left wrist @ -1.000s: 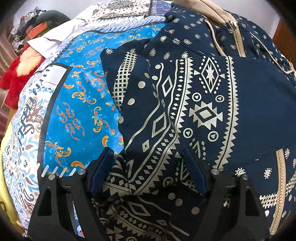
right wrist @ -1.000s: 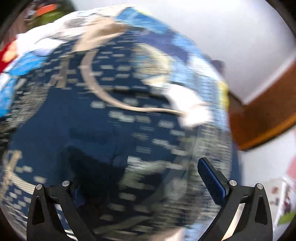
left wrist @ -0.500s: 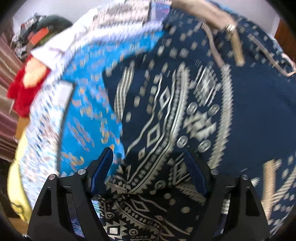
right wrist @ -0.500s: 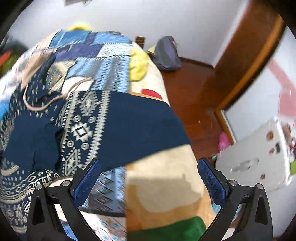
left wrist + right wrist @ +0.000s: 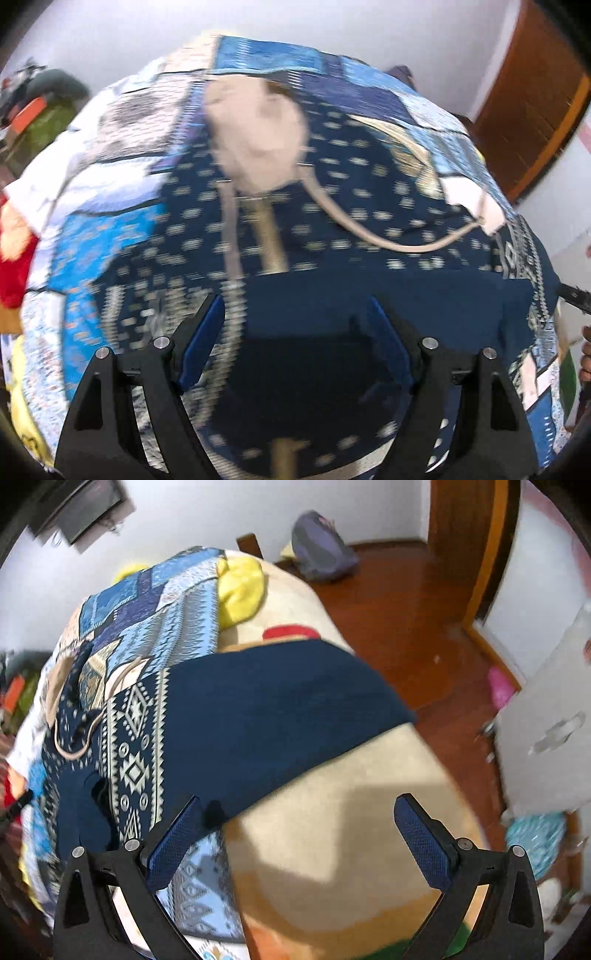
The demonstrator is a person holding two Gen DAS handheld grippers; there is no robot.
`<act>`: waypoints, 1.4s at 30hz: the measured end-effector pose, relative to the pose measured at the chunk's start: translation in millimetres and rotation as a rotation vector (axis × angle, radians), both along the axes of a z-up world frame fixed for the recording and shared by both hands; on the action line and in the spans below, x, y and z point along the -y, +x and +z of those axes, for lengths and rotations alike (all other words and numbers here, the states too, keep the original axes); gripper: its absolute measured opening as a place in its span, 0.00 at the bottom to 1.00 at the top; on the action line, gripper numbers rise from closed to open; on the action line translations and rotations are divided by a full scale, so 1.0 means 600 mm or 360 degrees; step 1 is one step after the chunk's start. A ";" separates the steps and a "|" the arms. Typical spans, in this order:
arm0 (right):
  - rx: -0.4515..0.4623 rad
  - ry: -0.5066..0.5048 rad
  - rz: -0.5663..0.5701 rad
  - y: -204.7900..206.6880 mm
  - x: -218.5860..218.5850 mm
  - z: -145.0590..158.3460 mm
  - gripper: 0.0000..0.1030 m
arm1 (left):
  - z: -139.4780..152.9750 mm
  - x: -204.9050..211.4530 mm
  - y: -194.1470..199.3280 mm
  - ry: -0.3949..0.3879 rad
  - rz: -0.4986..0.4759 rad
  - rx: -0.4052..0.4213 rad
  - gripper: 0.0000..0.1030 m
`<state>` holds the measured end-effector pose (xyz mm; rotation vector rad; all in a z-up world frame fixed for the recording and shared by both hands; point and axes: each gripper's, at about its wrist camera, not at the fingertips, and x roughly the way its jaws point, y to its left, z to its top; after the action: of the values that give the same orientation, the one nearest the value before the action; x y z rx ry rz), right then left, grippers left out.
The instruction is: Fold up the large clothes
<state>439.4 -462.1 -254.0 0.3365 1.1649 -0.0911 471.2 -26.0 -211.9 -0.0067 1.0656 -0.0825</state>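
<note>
Both jaws spread and holding nothing, the left hand-held gripper (image 5: pixel 295 336) and right hand-held gripper (image 5: pixel 295 838) hover over the navy patterned hoodie (image 5: pixel 258 709) on the bed (image 5: pixel 332 830), seemingly between folds; next, grip an unfolded edge.

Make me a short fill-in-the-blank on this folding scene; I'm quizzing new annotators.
1. The right gripper is open and holds ____.
2. The navy hoodie lies on a ____.
3. The hoodie's drawstring is coloured ____.
4. The pillow near the head of the bed is ____.

Missing words: nothing; bed; beige; yellow
</note>
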 end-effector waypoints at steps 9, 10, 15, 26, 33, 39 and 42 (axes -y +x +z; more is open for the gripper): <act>0.0059 0.0385 -0.0224 0.064 0.035 -0.051 0.82 | -0.078 0.120 0.023 0.0141 -0.0191 -0.0042 0.80; 0.0072 0.0417 -0.0247 0.071 0.038 -0.055 0.76 | -0.078 0.123 0.023 0.0156 -0.0182 -0.0020 0.86; 0.0136 0.0440 -0.0284 0.092 0.040 -0.052 0.40 | -0.080 0.110 0.031 0.0071 -0.0136 -0.0083 0.87; 0.0489 0.0322 -0.0020 0.062 -0.041 0.128 0.07 | 0.007 0.042 -0.020 0.0041 -0.0072 0.0077 0.87; 0.0687 0.0284 0.0388 0.041 -0.227 0.257 0.07 | 0.073 -0.028 -0.074 -0.0008 0.0006 0.0224 0.87; 0.0444 0.0264 0.0696 0.033 -0.406 0.174 0.07 | 0.079 -0.097 -0.122 -0.0044 0.0083 0.0215 0.87; 0.0212 0.0226 0.0728 0.030 -0.452 0.093 0.07 | 0.069 -0.125 -0.144 -0.0069 0.0119 0.0187 0.87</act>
<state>457.5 -190.7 -198.3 0.1903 1.0925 0.4099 384.7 49.0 -170.5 -0.0796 0.9447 -0.0379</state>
